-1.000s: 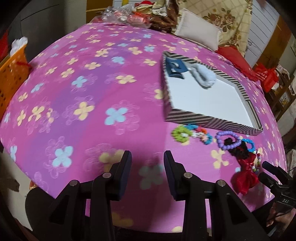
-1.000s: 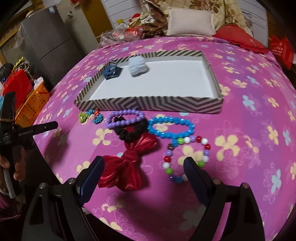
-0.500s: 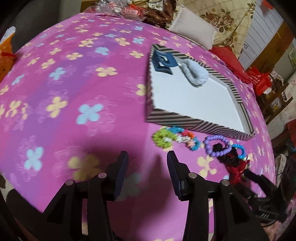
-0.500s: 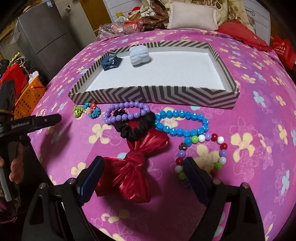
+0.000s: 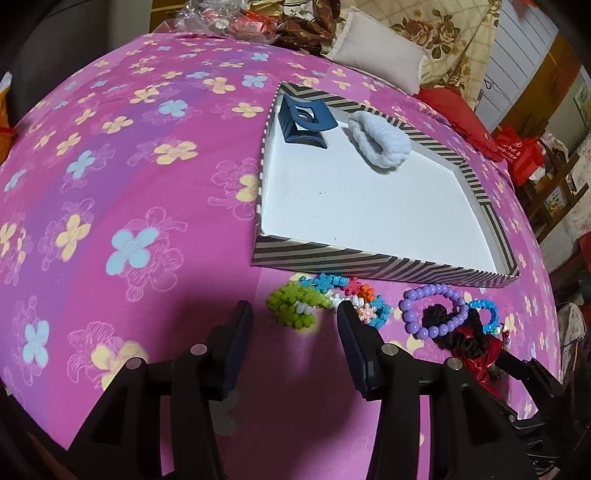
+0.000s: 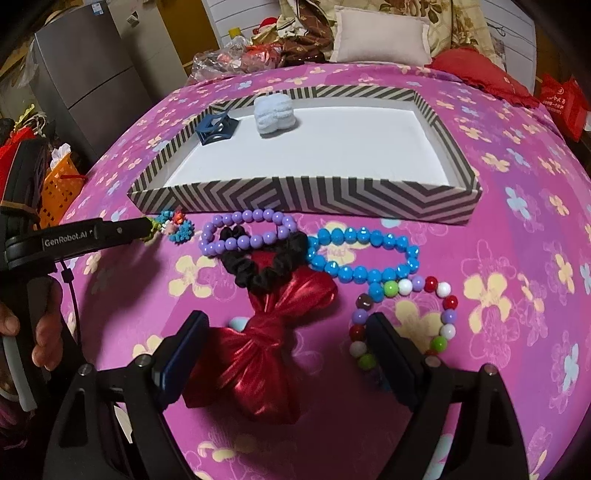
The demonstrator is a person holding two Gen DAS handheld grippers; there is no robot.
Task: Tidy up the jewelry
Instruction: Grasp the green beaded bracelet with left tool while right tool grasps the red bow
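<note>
A striped tray (image 5: 384, 263) (image 6: 303, 195) with a white floor holds a dark blue hair claw (image 5: 301, 123) (image 6: 216, 129) and a pale blue scrunchie (image 5: 382, 142) (image 6: 275, 114). In front of it lie a green and multicolour hair-tie cluster (image 5: 325, 299) (image 6: 175, 225), a purple bead bracelet (image 6: 245, 230), a black scrunchie (image 6: 266, 264), a red bow (image 6: 269, 339), a blue bead bracelet (image 6: 364, 254) and a mixed-colour bead bracelet (image 6: 402, 314). My left gripper (image 5: 295, 325) is open, its fingers either side of the hair-tie cluster. My right gripper (image 6: 286, 343) is open around the red bow.
The pink floral cloth (image 5: 129, 166) covers the surface. A beige pillow (image 6: 380, 35), red cushion (image 6: 476, 72) and bagged clutter (image 6: 251, 55) lie at the far edge. An orange basket (image 6: 61, 181) and grey fridge (image 6: 85, 77) stand at the left.
Both grippers moved forward and down. The left closed in on the hair-tie cluster; the right now straddles the red bow. Nothing was taken hold of.
</note>
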